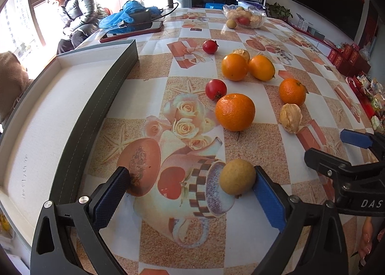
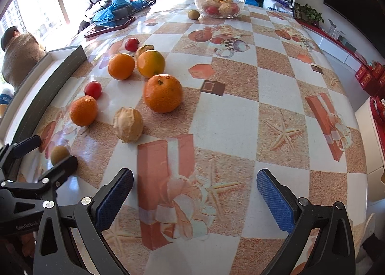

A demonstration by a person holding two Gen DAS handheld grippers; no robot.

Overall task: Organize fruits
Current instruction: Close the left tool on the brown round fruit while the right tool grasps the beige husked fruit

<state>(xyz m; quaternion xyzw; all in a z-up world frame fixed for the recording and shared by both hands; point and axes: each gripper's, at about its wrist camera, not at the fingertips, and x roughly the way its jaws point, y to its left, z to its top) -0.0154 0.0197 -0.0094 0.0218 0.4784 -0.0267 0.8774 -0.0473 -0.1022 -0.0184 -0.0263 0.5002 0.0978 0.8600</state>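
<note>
My left gripper [image 1: 190, 178] stands open low over the tablecloth. A small yellow-brown round fruit [image 1: 237, 177] lies between its jaws, right against the right blue pad [image 1: 267, 199]; the left pad is far from it. Beyond lie several oranges [image 1: 234, 111], two red tomatoes [image 1: 215, 89] and papery husked fruits [image 1: 290, 117]. A grey tray with white lining [image 1: 96, 106] runs along the left. My right gripper [image 2: 195, 176] is open over bare cloth with nothing between its fingers. From it the oranges [image 2: 163, 93], a husked fruit [image 2: 128, 124] and the small fruit [image 2: 59, 154] lie ahead to the left.
A glass bowl [image 1: 245, 16] of fruit stands at the far end, one small fruit [image 1: 231, 23] beside it. A phone in a red case [image 1: 132, 29] and a blue bag [image 1: 130, 14] lie far left. Two people sit by the window. Red boxes [image 1: 346, 56] line the right.
</note>
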